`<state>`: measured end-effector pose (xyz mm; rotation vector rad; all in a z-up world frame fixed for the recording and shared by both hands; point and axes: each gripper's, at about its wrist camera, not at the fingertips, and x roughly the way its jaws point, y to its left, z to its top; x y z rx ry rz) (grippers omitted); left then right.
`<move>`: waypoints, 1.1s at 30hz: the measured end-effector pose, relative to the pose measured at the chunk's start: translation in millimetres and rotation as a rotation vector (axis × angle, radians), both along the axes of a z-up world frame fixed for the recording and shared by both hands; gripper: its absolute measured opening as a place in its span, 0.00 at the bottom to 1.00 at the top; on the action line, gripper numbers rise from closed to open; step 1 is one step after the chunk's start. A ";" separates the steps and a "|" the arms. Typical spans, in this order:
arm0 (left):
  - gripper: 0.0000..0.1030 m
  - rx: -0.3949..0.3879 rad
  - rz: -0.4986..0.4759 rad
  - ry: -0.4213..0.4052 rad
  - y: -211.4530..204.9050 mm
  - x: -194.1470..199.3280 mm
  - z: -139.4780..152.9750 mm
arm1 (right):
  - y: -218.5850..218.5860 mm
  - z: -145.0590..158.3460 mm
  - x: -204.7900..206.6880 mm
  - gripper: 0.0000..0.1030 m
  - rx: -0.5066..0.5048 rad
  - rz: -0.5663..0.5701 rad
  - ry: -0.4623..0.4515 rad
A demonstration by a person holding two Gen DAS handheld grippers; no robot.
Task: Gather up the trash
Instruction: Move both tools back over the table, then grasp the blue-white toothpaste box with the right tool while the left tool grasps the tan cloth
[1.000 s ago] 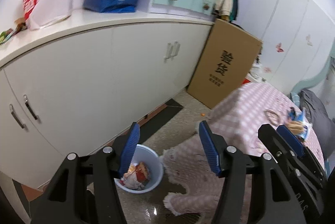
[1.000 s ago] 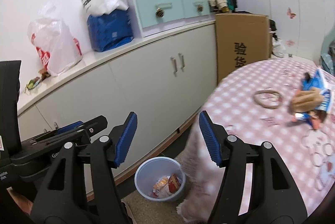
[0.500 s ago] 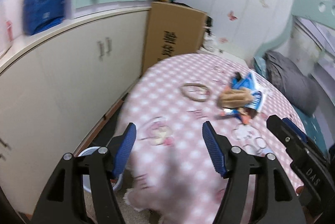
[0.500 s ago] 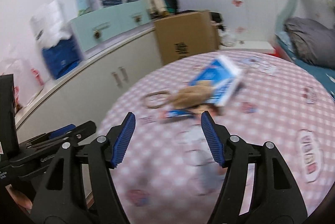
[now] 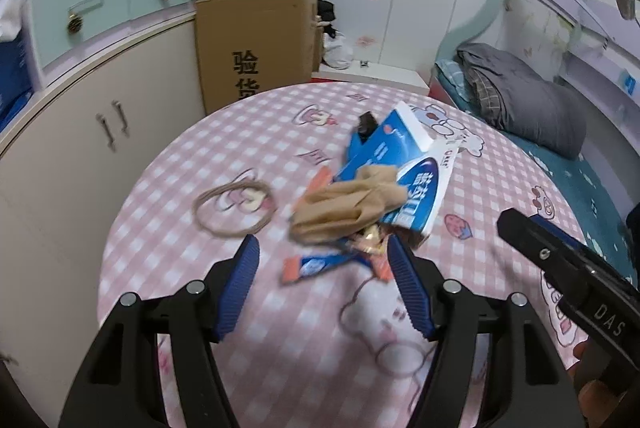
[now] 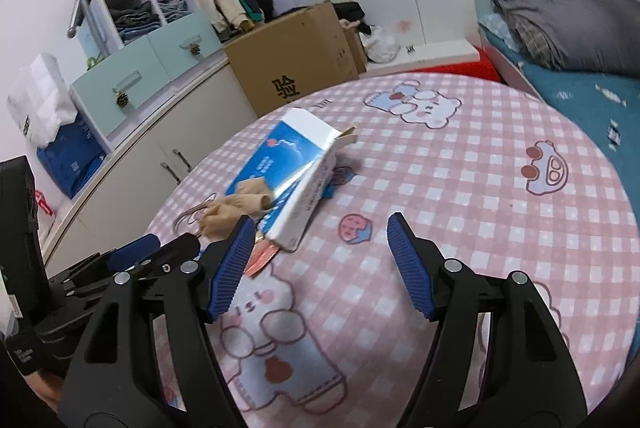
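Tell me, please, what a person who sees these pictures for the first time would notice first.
The eye goes first to the heap of trash in the middle of the pink checked tablecloth: a torn blue and white carton with a beige stocking lying across it. Left of the heap lies a thin brown loop, and behind the table stands a tall cardboard box.

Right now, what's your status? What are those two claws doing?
Left gripper open, empty; right gripper open, empty, jaws just widening. Trash pile on the table, untouched. Nothing blocking.

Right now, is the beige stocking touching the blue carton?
Touching. The left wrist view shows the beige stocking draped over the blue carton, no gap.
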<state>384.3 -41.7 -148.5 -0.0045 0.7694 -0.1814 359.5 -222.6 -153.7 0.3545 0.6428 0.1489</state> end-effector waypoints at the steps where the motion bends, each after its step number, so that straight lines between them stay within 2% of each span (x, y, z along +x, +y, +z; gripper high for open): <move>1: 0.63 0.011 -0.006 0.000 -3.9 5.8 -1.7 | -2.1 -2.1 5.7 0.67 0.019 0.004 0.009; 3: 0.63 0.019 -0.012 -0.002 -8.2 13.5 -3.7 | -4.9 -3.9 15.6 0.67 0.043 0.007 0.029; 5: 0.55 0.020 -0.011 -0.001 -9.3 20.7 -6.2 | -5.3 -6.0 25.5 0.67 0.071 0.015 0.048; 7: 0.37 0.007 -0.019 0.017 -7.3 28.0 -9.5 | -4.4 -6.8 33.8 0.67 0.082 0.026 0.063; 11: 0.17 -0.011 -0.026 0.045 -3.2 39.8 -16.9 | -0.5 -10.3 58.9 0.67 0.101 0.035 0.100; 12: 0.06 -0.017 -0.024 0.046 -1.4 40.9 -17.6 | 0.0 -12.2 64.2 0.67 0.110 0.040 0.108; 15: 0.04 -0.067 -0.002 0.026 9.5 39.3 -11.9 | 5.7 -16.8 77.5 0.64 0.110 0.050 0.127; 18: 0.04 -0.106 0.022 -0.023 19.7 31.6 0.3 | 11.5 -20.4 86.7 0.41 0.106 0.065 0.143; 19: 0.04 -0.121 0.037 -0.041 24.2 28.4 5.1 | 12.8 -22.3 89.4 0.29 0.108 0.073 0.151; 21: 0.04 -0.137 0.055 -0.064 29.2 24.7 11.4 | 16.6 -22.6 90.6 0.29 0.102 0.087 0.147; 25: 0.04 -0.166 0.095 -0.101 44.5 12.0 22.4 | 19.2 -10.1 75.8 0.19 0.070 0.088 0.079; 33: 0.03 -0.206 0.170 -0.171 78.1 -28.2 48.3 | 29.5 30.6 32.7 0.18 -0.006 0.072 -0.055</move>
